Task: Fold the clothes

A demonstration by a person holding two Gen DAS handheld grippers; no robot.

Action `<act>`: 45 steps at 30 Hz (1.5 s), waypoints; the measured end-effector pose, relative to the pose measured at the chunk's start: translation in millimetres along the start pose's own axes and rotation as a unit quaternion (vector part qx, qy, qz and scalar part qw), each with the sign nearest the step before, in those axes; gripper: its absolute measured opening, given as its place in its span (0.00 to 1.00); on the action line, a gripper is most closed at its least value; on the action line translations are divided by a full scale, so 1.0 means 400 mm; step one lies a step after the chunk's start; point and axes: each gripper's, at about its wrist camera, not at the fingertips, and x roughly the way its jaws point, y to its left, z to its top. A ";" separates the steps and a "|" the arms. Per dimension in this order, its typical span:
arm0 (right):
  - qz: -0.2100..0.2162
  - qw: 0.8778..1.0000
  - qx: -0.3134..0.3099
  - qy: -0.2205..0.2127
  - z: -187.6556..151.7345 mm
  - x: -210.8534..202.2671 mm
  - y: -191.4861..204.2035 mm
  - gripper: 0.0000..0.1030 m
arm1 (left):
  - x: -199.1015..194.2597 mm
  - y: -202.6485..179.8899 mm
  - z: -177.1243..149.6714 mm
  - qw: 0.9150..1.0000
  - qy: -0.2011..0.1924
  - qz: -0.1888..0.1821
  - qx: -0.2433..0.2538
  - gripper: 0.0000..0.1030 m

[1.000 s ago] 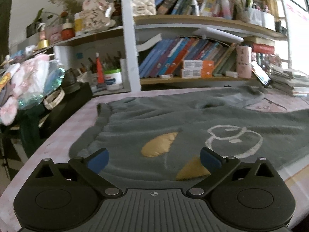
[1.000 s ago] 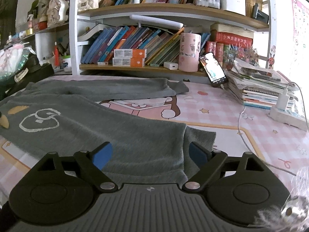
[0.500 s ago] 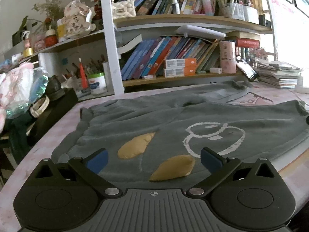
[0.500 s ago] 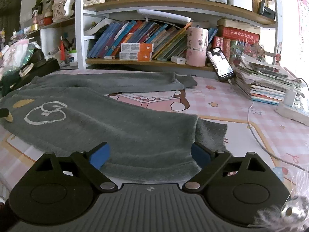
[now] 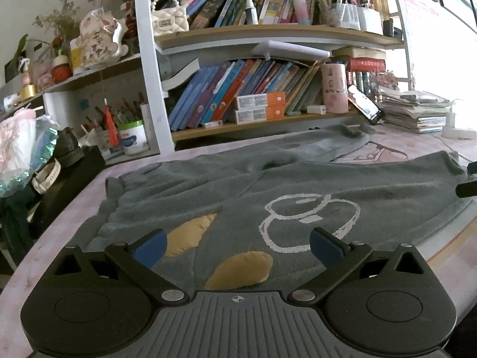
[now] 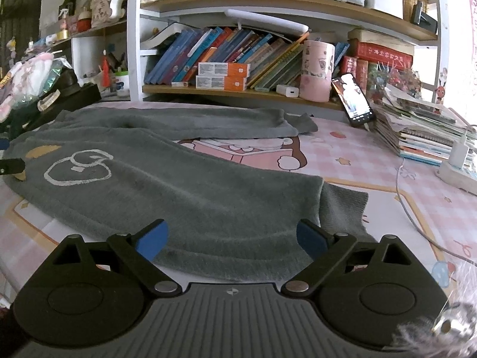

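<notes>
A grey fleece garment (image 5: 268,191) lies spread flat on the pink cartoon-print table, with yellow patches and a white outline print (image 5: 307,220). In the right wrist view the same garment (image 6: 184,185) stretches from left to its ribbed cuff (image 6: 345,208), and a second leg or sleeve (image 6: 208,125) lies behind. My left gripper (image 5: 237,246) hovers open just above the garment's near edge by the yellow patches. My right gripper (image 6: 231,237) is open over the hem near the cuff. Neither holds anything.
A bookshelf (image 6: 238,89) with books, boxes and a pink cup (image 6: 316,71) stands behind the table. A phone (image 6: 353,100) leans on a stack of books (image 6: 429,137) at the right, beside a power strip (image 6: 456,173) and cable. Clutter and a black box (image 5: 68,179) sit left.
Both grippers have pulled back and risen slightly, so more of the garment shows in each view. The left view has swung to the right. Both stay open and the garment lies still.
</notes>
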 end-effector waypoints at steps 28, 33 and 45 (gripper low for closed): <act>-0.004 1.000 0.006 -0.001 0.023 0.038 0.016 0.92 | 0.043 0.017 0.004 1.000 0.006 0.010 -0.003 1.00; -0.004 1.000 0.007 0.000 0.029 0.047 0.014 0.92 | 0.053 0.013 0.007 1.000 0.009 0.008 -0.001 1.00; 0.004 1.000 0.010 0.007 0.043 0.066 0.005 0.92 | 0.078 0.018 0.032 1.000 0.011 -0.014 -0.009 1.00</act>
